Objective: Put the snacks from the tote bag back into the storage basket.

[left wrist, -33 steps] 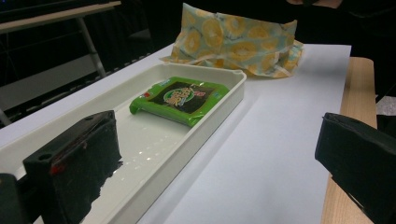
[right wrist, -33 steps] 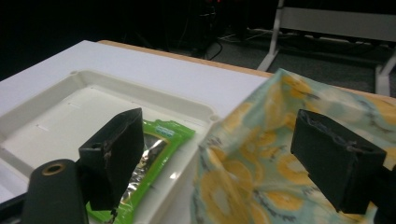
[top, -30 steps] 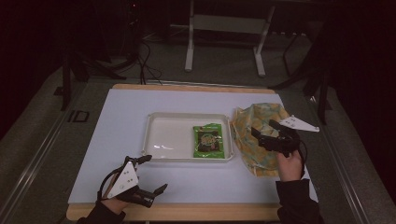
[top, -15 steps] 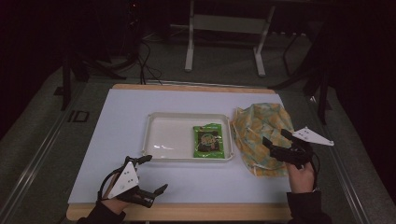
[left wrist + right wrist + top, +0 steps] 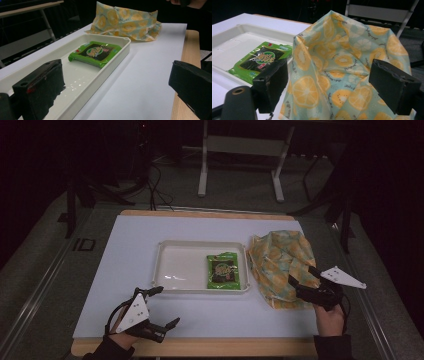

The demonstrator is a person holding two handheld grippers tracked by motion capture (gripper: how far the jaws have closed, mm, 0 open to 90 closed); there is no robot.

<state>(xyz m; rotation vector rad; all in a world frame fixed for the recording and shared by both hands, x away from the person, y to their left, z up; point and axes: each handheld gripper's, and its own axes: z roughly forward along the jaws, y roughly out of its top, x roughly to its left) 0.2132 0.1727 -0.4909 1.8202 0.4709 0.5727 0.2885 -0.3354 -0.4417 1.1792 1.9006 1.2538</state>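
The right gripper (image 5: 303, 281) has drawn back toward the person: one second ago it was over the middle of the fruit-print cloth bag (image 5: 281, 265), and now it is at the bag's near edge, at about 5 o'clock of the table (image 5: 135, 245). Its jaws are spread wide and hold nothing; in the right gripper view the bag's open mouth (image 5: 342, 65) stands between them. I judge that it has let go of the bag and is lining up for a new grasp on the rim of the mouth, so the packing is not yet begun.

The left gripper (image 5: 165, 307) has not moved. It rests at about 7 o'clock near the front table edge, jaws spread and empty, pointing toward the tray (image 5: 117, 53).

The white tray (image 5: 172, 265) lies in the centre of the table. It contains one thing, a green snack packet (image 5: 224, 271), lying flat in its right end, at 3 o'clock inside the tray, just beside the bag. The rest of the tray is bare. What is inside the bag I cannot tell; its folds hide the inside.
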